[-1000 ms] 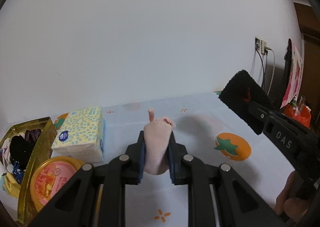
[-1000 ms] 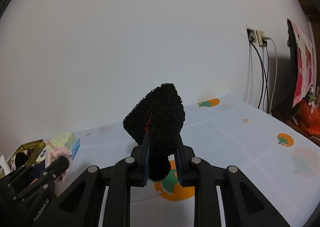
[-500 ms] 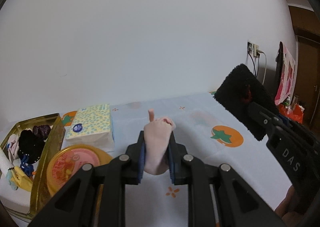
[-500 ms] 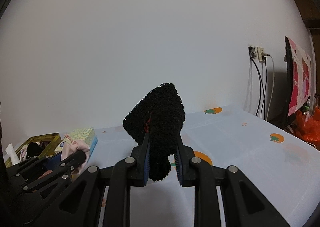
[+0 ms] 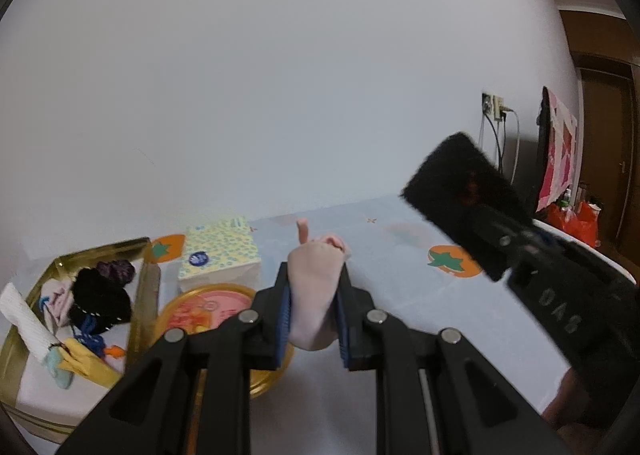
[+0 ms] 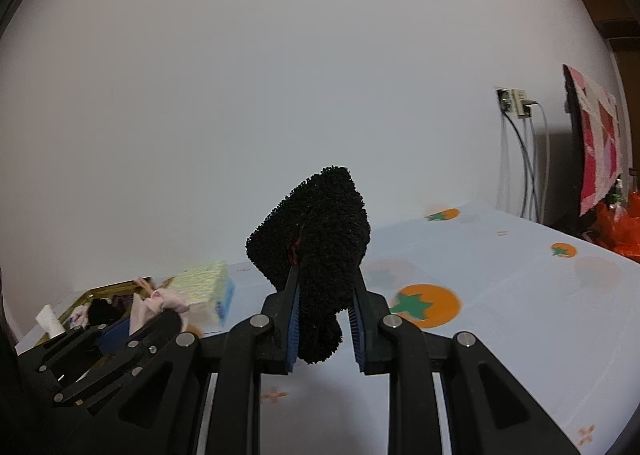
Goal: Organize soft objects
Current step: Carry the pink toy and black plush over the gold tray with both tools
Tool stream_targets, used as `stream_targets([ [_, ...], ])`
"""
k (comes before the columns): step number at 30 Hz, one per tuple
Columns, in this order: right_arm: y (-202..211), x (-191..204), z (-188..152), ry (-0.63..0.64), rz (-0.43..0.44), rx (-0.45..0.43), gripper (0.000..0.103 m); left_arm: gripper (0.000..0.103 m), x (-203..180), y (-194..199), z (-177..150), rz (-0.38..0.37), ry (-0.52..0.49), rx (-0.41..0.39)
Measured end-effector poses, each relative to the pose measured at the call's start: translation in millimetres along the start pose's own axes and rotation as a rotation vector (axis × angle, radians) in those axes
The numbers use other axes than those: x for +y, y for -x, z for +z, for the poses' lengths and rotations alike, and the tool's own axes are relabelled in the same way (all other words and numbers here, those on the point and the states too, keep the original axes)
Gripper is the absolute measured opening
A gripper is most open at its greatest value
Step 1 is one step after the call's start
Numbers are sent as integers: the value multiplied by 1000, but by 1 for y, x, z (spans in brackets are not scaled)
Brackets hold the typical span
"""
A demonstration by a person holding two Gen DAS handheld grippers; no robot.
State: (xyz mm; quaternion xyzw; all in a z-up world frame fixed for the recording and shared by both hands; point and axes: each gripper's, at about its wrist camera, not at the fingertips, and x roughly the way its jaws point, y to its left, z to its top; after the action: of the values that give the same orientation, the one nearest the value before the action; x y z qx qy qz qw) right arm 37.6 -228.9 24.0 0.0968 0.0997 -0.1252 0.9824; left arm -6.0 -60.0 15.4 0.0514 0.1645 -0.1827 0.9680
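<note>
At the far left a gold tin (image 5: 144, 295) sits on the bench (image 5: 400, 295), which is covered by a pale blue cloth printed with orange fruit. The tin holds a jumble of small soft things: a black bundle, something dark purple, pink, yellow and blue pieces, and a white tube leaning at its left edge. Just right of the tin lies a round gold lid (image 5: 208, 303) with a pink label, and behind the lid stands a tissue pack (image 5: 218, 255) with blue dots. In the middle, the left claw (image 5: 314, 319) is clamped on a pale pink sock (image 5: 314, 287), held above the bench with its end sticking up past the pads. Further right, the right claw (image 6: 325, 325) is clamped on a fuzzy black sock (image 6: 320, 239), also held clear of the bench, its folded bulk rising above the pads. On the wall at the far right, cables hang from a socket (image 6: 514, 103).
</note>
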Motion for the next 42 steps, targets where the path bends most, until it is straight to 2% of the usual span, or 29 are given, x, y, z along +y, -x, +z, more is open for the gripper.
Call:
stream_targets([
  [5,-3,27,-6,9,56,11,23,17,22,18,-3,26,4,-20],
  [9,-7,52,-11,29,115,31,23,17,51,33,-6,58,47,-23],
  [16,-12,106,-17,90,236,43,23,17,117,55,-9,174,129,-24],
  [25,-37,168,-27,139,340,91,23,17,185,54,-19,332,180,30],
  [29,-49,183,-31,152,346,108,24,17,199,47,-24,375,174,51],
  [42,-69,217,-43,155,312,185,24,17,223,19,-33,391,210,144],
])
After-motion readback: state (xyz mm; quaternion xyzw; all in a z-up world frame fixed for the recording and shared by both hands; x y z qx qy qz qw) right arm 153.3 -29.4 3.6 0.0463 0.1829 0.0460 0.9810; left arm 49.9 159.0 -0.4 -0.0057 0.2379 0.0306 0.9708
